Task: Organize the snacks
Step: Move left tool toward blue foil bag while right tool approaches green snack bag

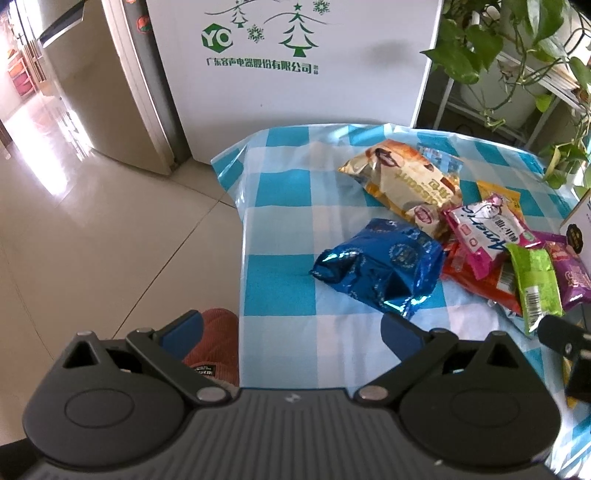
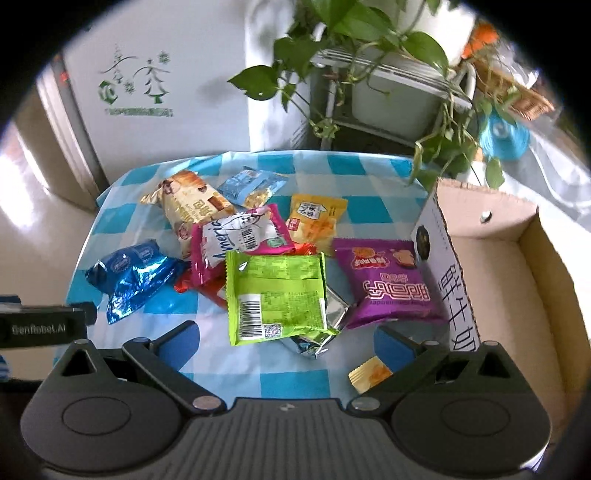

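Blue-and-white checked cloth covers the worktop, and the snacks lie in a loose heap across its middle. In the right wrist view, the green packet sits on top, barcode side up, directly ahead of the right tongs, whose blue pads are spread wide with nothing between them. Under the green packet's near edge pokes a silver wrapper. At about 2 o'clock from the green packet lies the purple packet, touching the wall of the cardboard box; the box stands open at the right edge of the worktop. At 11 o'clock the pink packet overlaps a red wrapper, and beyond it are the croissant bag, a pale blue packet and a yellow packet. A small golden packet lies just by the right pad, possibly touching it.

The blue foil bag lies apart at the heap's left side, just ahead of the left tongs, which are likewise spread wide and hold nothing. Beyond the worktop stand a white appliance and a trailing plant.
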The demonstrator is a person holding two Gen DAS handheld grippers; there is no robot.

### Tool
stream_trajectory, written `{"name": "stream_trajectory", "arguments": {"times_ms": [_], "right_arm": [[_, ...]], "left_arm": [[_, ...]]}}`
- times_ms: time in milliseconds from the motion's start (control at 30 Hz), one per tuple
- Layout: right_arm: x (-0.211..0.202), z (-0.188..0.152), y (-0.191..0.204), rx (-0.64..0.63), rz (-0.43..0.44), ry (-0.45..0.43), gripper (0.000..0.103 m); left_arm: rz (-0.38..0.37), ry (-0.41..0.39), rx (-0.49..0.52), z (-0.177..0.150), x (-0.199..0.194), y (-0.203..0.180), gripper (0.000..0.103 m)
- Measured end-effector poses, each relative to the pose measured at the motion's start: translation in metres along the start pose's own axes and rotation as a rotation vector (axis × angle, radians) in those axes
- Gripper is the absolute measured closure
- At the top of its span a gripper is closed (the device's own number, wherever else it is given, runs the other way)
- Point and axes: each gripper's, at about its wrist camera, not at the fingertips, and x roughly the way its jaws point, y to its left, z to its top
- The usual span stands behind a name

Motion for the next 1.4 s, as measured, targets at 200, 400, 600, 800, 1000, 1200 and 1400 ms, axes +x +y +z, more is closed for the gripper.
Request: {"name": "stream_trajectory", "arguments": {"times_ms": [200, 400, 600, 800, 1000, 1200, 1400], "right_arm": [[0.011, -0.001, -0.010, 0.078, 0.022, 0.054, 0.000], [0.015, 0.001, -0.017, 0.112, 0.013, 0.049, 0.000], [0.017, 0.001, -0.013, 0.109, -0.011, 0.055, 0.000], [0.016, 0.005, -0.010, 0.084, -0.045, 0.060, 0.000], [0.017, 0.004, -0.012, 0.079, -0.041, 0.066, 0.000], [0.017, 0.005, -0.012, 0.084, -0.039, 0.062, 0.000], [0.017, 0.004, -0.012, 0.089, -0.034, 0.055, 0.000]], "left_arm": [[-0.009, -0.009, 0.026, -0.001, -0.002, -0.012, 0.001], [0.000, -0.029, 0.052, -0.003, -0.004, -0.023, 0.001], [0.005, -0.044, 0.072, -0.003, -0.006, -0.034, 0.001], [0.014, -0.057, 0.087, -0.004, -0.007, -0.041, 0.001], [0.030, -0.067, 0.087, -0.003, -0.008, -0.045, 0.002], [0.042, -0.077, 0.093, -0.004, -0.010, -0.047, 0.002], [0.044, -0.082, 0.089, -0.004, -0.011, -0.046, 0.003]]}}
